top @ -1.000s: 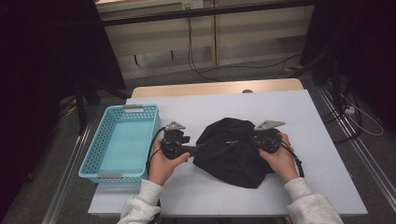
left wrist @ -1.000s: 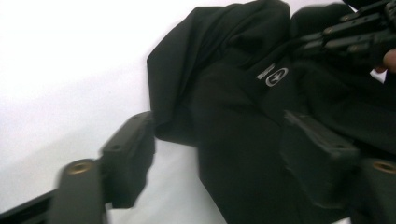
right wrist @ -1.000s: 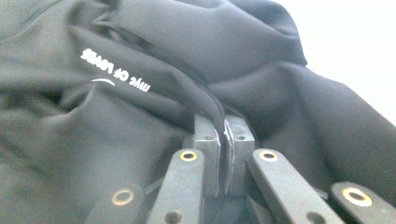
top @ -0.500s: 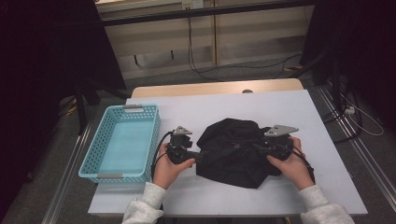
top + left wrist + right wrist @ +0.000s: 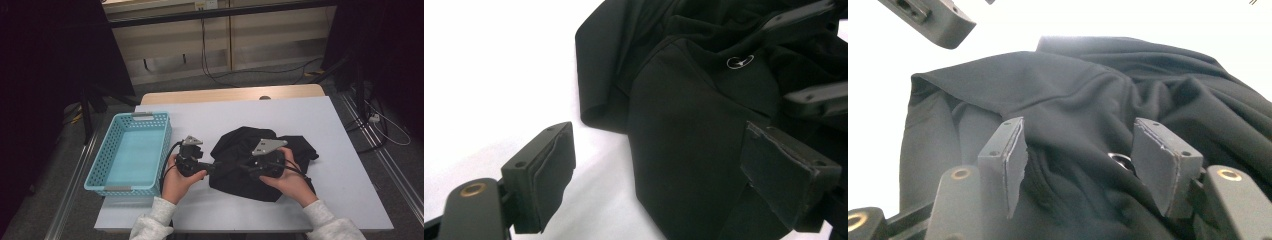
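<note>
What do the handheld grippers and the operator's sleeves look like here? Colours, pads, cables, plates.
Both the left gripper and the right gripper are black, each topped by a grey three-cornered plate. The jaws are blocky black bars with screw holes, faced with dark grey pads that look frayed at the edges; brass-coloured pivots sit at their bases. A black cable trails from each. The sleeves are light grey.

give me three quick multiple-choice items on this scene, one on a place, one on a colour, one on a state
1. Where is the basket relative to the black garment?
A. to its left
B. to its right
C. on top of it

2. What colour is the basket?
A. red
B. light blue
C. yellow

3. How is the right claw?
A. clamped on the basket rim
B. shut on nothing
C. open over the garment

Answers: 1 A, it sits at the table's left edge. 2 B, its mesh walls are light blue. 3 C, the pads stand apart, having just been opening, with fabric between them unpressed.
</note>
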{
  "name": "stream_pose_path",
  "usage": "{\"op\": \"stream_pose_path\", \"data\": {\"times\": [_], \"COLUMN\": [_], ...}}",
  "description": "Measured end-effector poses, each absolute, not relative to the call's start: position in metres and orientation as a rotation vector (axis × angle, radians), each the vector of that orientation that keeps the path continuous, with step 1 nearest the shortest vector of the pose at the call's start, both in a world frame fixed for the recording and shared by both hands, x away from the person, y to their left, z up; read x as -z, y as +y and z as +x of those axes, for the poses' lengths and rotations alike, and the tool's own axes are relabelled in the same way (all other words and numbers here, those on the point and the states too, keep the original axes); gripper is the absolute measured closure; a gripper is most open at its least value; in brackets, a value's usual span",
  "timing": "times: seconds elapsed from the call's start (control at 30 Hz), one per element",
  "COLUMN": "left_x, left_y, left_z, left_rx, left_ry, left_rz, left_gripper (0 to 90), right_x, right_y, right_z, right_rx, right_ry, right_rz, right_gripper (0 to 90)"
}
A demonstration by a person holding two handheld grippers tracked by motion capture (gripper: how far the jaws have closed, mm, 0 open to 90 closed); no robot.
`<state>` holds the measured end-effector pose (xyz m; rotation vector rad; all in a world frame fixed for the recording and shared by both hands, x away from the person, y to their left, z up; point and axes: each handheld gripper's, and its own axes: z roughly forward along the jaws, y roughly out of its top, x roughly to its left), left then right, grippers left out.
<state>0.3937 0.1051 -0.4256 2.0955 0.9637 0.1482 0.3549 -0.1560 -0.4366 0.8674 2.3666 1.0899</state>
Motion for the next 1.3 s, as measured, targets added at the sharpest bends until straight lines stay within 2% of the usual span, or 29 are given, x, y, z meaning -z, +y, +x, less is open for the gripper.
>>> {"op": "stream_pose_path", "data": {"times": [0.1,0.27,0.3,0.37,0.77,1.17,1.23,1.3], "left_x": [0.427,0.431,0.431,0.431,0.435,0.446,0.448,0.449], "left_y": [0.106,0.106,0.106,0.106,0.092,0.068,0.064,0.062], "left_z": [0.393,0.391,0.391,0.39,0.382,0.37,0.368,0.368], "left_rx": [-0.145,-0.142,-0.141,-0.143,-0.12,-0.067,-0.041,-0.019], "left_ry": [0.964,0.966,0.964,0.961,0.921,0.88,0.869,0.866], "left_rz": [2.1,2.115,2.118,2.117,2.132,2.161,2.19,2.207], "left_gripper": [15.1,14.8,14.8,14.7,13.6,12.3,14.7,21.7], "right_x": [0.441,0.446,0.447,0.446,0.412,0.411,0.411,0.411], "right_y": [-0.15,-0.147,-0.148,-0.152,-0.195,-0.202,-0.204,-0.207], "right_z": [0.358,0.363,0.364,0.366,0.368,0.367,0.367,0.367], "right_rx": [-1.075,-1.073,-1.066,-1.096,-1.268,-1.248,-1.243,-1.24], "right_ry": [2.382,2.431,2.432,2.427,2.142,2.073,2.06,2.041], "right_rz": [0.821,0.821,0.82,0.84,1.011,1.043,1.054,1.064], "right_gripper": [46.3,71.9,81.8,88.5,89.4,89.4,89.4,89.5]}}
